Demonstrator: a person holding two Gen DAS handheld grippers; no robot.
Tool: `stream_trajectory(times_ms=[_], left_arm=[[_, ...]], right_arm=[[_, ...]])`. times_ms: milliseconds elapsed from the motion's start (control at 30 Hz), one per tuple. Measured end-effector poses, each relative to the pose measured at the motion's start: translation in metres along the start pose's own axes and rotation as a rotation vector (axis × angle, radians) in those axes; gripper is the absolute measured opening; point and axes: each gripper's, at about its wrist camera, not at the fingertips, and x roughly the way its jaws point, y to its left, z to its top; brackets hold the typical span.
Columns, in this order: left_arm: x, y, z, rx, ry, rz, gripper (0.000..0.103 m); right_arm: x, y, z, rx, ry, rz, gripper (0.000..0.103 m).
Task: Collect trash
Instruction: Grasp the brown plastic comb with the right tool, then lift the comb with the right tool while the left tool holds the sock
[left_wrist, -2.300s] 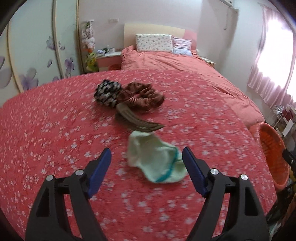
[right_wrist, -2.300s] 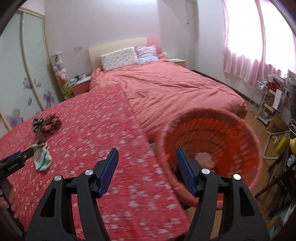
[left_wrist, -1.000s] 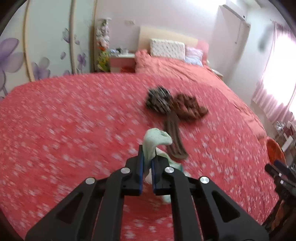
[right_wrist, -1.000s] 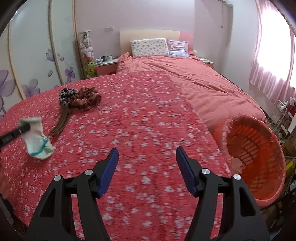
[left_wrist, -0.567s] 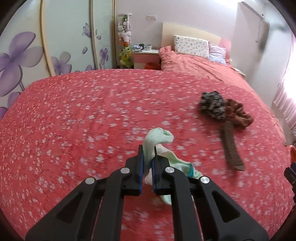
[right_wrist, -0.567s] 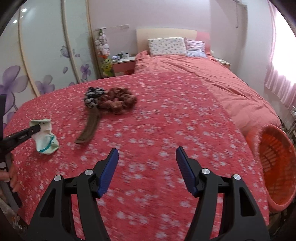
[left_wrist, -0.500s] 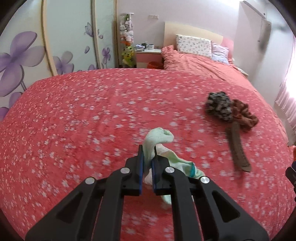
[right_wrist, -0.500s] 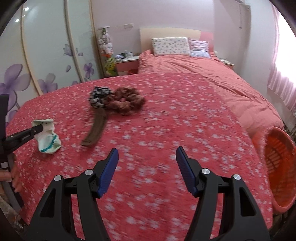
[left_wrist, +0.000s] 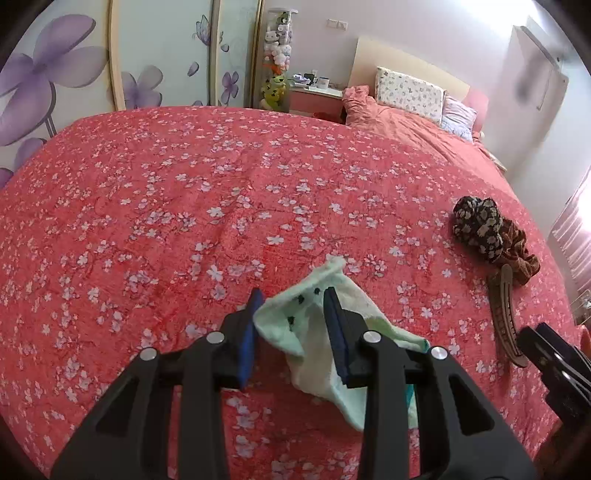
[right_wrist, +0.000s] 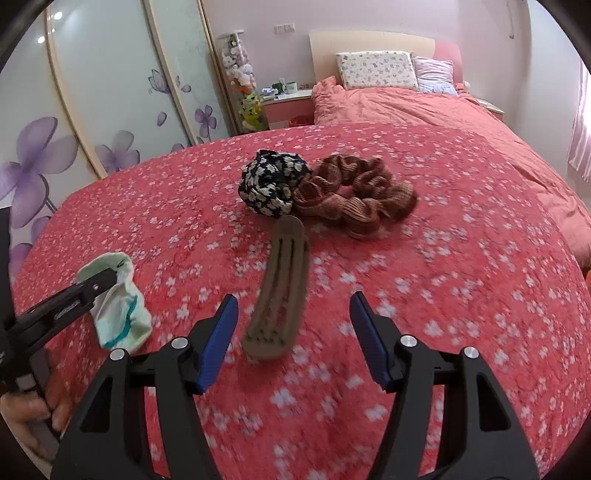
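A pale green sock with a teal band hangs between the fingers of my left gripper, just above the red flowered quilt. Its jaws are opening and the pads no longer pinch the cloth. The right wrist view shows the same sock draped at that gripper's tip. My right gripper stands open over a flat brown slotted hair clip, which lies just ahead of its fingers. Beyond the clip rest a black flowered scrunchie and a brown scrunchie.
The quilt runs into a pink duvet with two pillows at the headboard. Wardrobe doors with purple flowers stand at the left, with a pink nightstand beside them. A hand holds the left gripper.
The left jaws, shut on the sock before, have parted. Both grippers swung left across the bed. The right one now hangs over the brown clip, and the orange basket has left its view.
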Motion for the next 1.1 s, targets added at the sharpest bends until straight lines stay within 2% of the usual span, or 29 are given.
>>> stream_trajectory(times_ms=[100,267,300,333,433,567,667,833,867,1000,1100], left_arm=[[0.001,0.004,0.000,-0.006,0.000,-0.008,0.034],[-0.003,0.005,-0.002,-0.015,-0.001,-0.021,0.035],[-0.004,0.005,-0.002,-0.015,-0.001,-0.023,0.036],[-0.003,0.005,-0.002,-0.014,-0.001,-0.024,0.036],[-0.004,0.002,-0.002,-0.003,-0.001,-0.019,0.037],[-0.003,-0.005,-0.001,0.026,0.003,-0.012,0.037],[-0.001,-0.011,-0.001,0.038,0.008,-0.015,0.037],[0.006,-0.021,0.006,0.047,0.015,-0.003,0.037],[0.008,-0.022,0.008,0.047,0.016,0.001,0.036],[0.013,-0.025,0.013,0.053,0.015,0.007,0.011],[0.014,-0.023,0.013,0.050,0.013,-0.010,0.007]], right_arm=[[0.011,0.007,0.005,-0.015,0.020,-0.021,0.062],[0.023,0.013,0.005,-0.053,0.047,-0.079,0.050],[0.022,0.013,0.005,-0.059,0.047,-0.087,0.044],[0.022,0.012,0.004,-0.065,0.046,-0.091,0.033],[0.016,0.007,0.001,-0.078,0.048,-0.103,0.033],[0.007,-0.022,-0.003,-0.019,0.038,-0.175,0.033],[0.003,-0.035,-0.006,0.001,0.037,-0.167,0.033],[0.004,-0.032,-0.008,-0.010,0.034,-0.162,0.034],[0.005,-0.033,-0.007,-0.009,0.035,-0.161,0.034],[0.009,-0.036,-0.003,0.005,0.035,-0.151,0.034],[0.008,-0.037,-0.001,0.003,0.034,-0.146,0.033]])
